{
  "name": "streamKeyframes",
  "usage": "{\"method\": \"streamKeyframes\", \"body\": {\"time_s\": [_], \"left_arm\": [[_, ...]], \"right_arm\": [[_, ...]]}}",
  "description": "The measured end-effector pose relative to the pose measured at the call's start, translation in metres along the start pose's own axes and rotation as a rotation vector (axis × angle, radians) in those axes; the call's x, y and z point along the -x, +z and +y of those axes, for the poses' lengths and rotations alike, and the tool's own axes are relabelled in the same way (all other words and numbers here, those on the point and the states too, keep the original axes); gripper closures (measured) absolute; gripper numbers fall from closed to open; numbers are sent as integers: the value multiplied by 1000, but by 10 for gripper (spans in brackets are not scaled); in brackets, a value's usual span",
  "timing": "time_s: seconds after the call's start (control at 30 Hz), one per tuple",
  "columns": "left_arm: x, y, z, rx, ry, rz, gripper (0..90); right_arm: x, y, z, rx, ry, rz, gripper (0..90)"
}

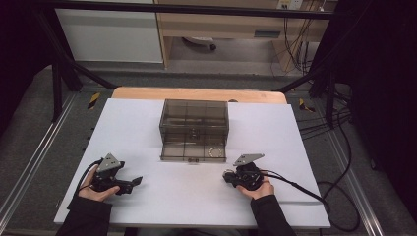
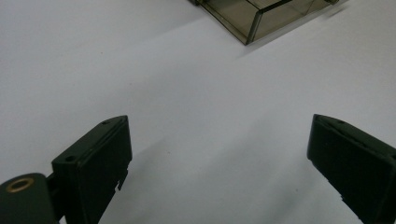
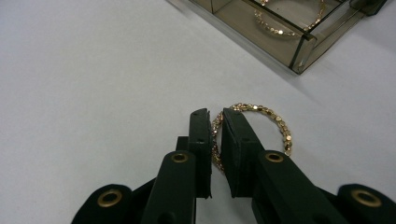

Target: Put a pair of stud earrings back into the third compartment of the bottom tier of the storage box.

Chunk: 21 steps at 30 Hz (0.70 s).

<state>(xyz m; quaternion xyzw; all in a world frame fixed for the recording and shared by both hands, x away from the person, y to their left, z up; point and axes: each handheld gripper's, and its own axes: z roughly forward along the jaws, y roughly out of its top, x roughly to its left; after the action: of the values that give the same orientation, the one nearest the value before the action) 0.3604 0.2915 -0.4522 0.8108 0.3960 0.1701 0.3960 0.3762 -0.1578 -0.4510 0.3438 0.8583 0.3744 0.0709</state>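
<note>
Bracelet (image 3: pixel 254 123) pinched by right tool (image 3: pixel 215 135) on the desk (image 3: pixel 93 84); open drawer (image 3: pixel 299 56) just ahead; left tool (image 2: pixel 219 154) open, empty.

From above, the room around me is dim, nearly black at both sides, while the white desk (image 1: pixel 147 128) catches even light from overhead and reads as the brightest patch. That picture is soft and grainy, and small detail inside the smoky box (image 1: pixel 194 129) is lost. Shadows on the desk are faint and short. Looking along my left tool (image 2: pixel 219 154), the white sheet goes greyish, with a broad soft shadow running between the black jaws, which are dark and slightly blurred up close. Along my right tool (image 3: pixel 216 140), focus is sharper: the gold bracelet (image 3: pixel 275 122) glints in small highlights, and the box edge (image 3: pixel 299 51) shows thin bright reflections.
</note>
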Motion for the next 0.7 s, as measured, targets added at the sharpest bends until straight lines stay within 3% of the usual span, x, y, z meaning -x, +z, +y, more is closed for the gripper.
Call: {"method": "streamKeyframes", "body": {"time_s": [0.7], "left_arm": [[0,0,0,2,-1,0,64]], "right_arm": [[0,0,0,1,-9,0,859]]}}
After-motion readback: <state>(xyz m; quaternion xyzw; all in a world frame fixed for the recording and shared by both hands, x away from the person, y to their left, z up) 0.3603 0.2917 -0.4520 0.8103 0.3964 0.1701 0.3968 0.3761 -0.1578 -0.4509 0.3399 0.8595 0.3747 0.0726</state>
